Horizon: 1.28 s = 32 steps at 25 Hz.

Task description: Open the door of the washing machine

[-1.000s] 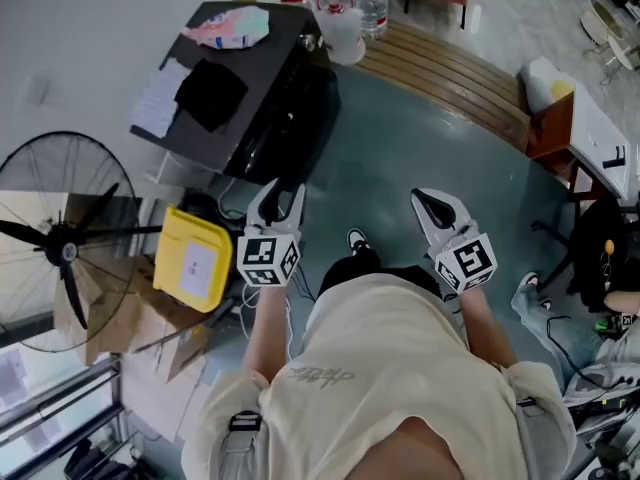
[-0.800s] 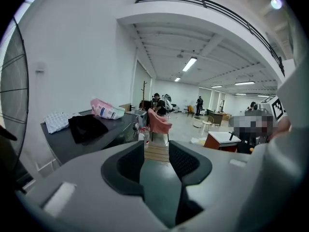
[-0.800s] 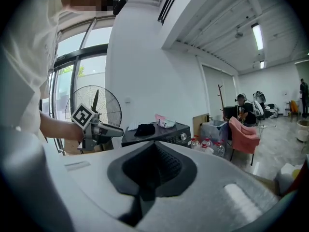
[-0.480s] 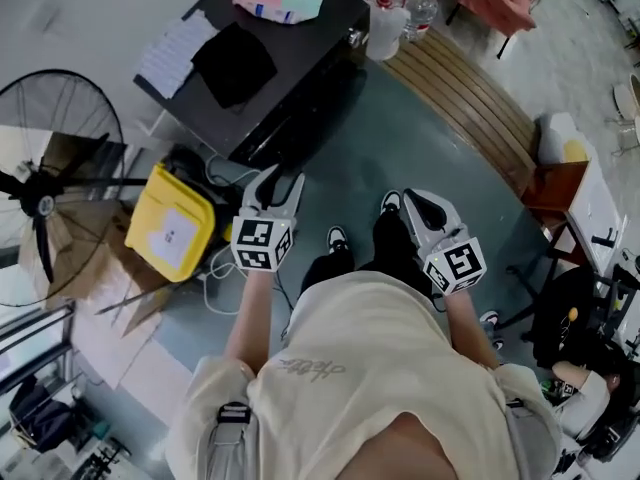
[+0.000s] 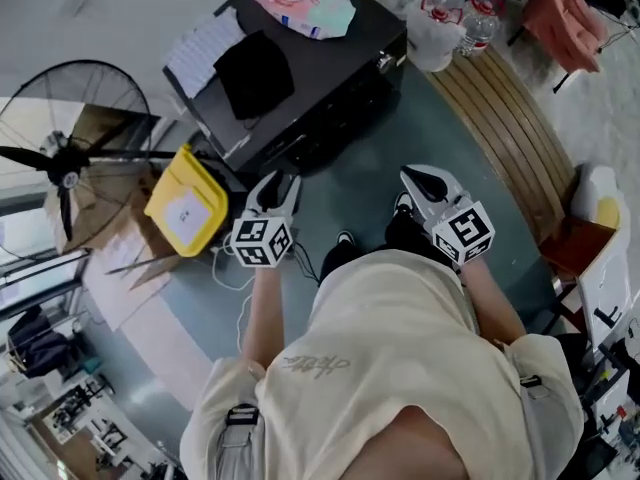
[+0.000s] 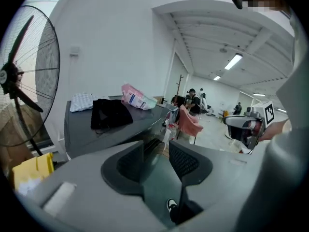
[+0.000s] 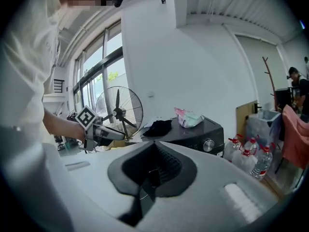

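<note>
The dark washing machine (image 5: 330, 108) stands ahead of me with its front facing my grippers; I cannot make out the door clearly. A black cloth (image 5: 255, 73), a pink and white packet (image 5: 315, 8) and a checked cloth (image 5: 200, 53) lie on its top. My left gripper (image 5: 280, 183) hangs open and empty just short of the machine's front lower corner. In the left gripper view the machine (image 6: 116, 124) sits beyond the parted jaws of that gripper (image 6: 155, 151). My right gripper (image 5: 415, 178) is shut on nothing, farther right above the floor. The right gripper view shows a knob (image 7: 208, 144) on the machine's front.
A large standing fan (image 5: 70, 158) and a yellow container (image 5: 185, 208) are left of the machine, with cables on the floor beside them. Water bottles (image 5: 440, 18) and a curved wooden platform (image 5: 510, 118) lie to the right. The person's shoes (image 5: 345, 240) are below the grippers.
The person has stepped and turned, so the washing machine now lies more squarely ahead and nearer to both grippers. The jaws of both grippers look unchanged.
</note>
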### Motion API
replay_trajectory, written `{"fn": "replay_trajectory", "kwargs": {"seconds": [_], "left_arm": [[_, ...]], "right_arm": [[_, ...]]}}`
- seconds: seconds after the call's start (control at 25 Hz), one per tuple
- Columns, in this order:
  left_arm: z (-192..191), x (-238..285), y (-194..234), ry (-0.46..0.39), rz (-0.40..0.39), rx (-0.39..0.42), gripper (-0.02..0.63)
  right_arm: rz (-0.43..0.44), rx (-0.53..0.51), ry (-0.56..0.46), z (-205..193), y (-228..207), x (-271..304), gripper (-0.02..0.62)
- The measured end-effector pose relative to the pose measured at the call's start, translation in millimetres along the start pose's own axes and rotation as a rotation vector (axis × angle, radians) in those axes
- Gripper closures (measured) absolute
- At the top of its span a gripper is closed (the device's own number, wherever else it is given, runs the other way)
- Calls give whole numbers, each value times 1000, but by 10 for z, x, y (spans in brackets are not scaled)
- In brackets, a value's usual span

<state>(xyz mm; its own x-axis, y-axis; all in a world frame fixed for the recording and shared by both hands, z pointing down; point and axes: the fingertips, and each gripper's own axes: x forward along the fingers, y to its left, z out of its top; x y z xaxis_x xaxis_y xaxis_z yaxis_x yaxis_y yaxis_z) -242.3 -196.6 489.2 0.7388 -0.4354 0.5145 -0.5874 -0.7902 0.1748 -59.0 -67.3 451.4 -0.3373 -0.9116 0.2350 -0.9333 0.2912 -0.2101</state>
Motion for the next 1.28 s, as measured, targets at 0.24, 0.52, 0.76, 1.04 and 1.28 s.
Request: {"fn": "replay_trajectory", "kwargs": {"seconds": [0.24, 0.52, 0.76, 1.04, 1.28], "left_arm": [[37, 253, -129, -21, 90, -34, 425], [-262, 421, -77, 82, 125, 18, 425], [-711, 642, 107, 180, 99, 96, 425], [-1444, 1064, 520, 282, 30, 30, 426], [-1889, 1317, 883, 348, 11, 73, 430]], "right_arm": [[124, -13, 29, 120, -512, 94, 594], [207, 1, 44, 176, -601, 360, 595], [248, 35, 42, 283, -354, 556, 594], [156, 29, 100, 336, -285, 597, 594], [63, 8, 131, 408, -265, 703, 594]]}}
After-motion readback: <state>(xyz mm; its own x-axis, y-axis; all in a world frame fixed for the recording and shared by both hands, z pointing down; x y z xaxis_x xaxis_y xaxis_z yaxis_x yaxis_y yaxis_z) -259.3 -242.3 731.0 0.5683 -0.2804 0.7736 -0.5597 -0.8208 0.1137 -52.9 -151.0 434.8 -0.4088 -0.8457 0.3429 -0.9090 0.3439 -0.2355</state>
